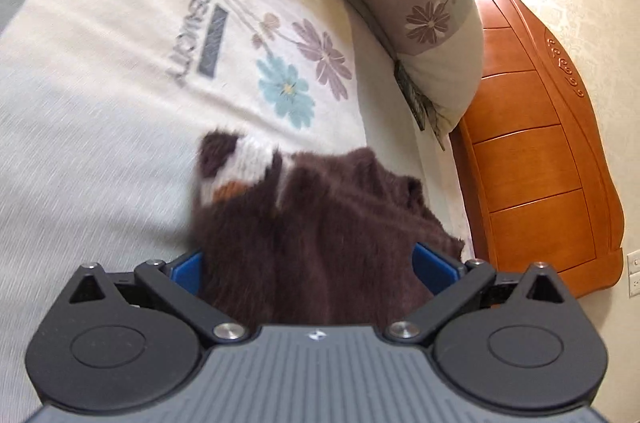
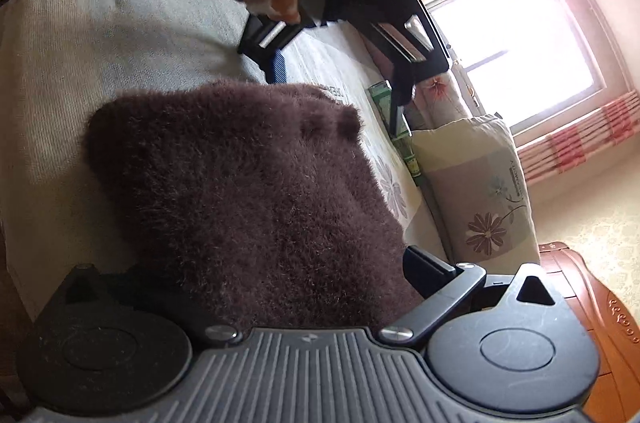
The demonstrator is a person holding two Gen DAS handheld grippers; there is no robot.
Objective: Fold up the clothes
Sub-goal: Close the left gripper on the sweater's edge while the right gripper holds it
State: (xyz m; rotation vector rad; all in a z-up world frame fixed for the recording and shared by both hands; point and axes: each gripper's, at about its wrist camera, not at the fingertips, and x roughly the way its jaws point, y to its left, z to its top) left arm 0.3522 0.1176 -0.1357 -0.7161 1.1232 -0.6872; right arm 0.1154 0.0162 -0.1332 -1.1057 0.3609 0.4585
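Both grippers look busy: my left gripper (image 1: 308,263) has its 2 blue fingers spread wide with the fuzzy dark-brown knit sweater (image 1: 320,231) bunched between them, and my right gripper (image 2: 280,275) shows the same, though I can't tell if either actually pinches it. Sweater's draped over the cream floral bedsheet (image 1: 120,71). Judging by the pile, it's soft, floppy, light; I'd grab at hems or shoulder seams.
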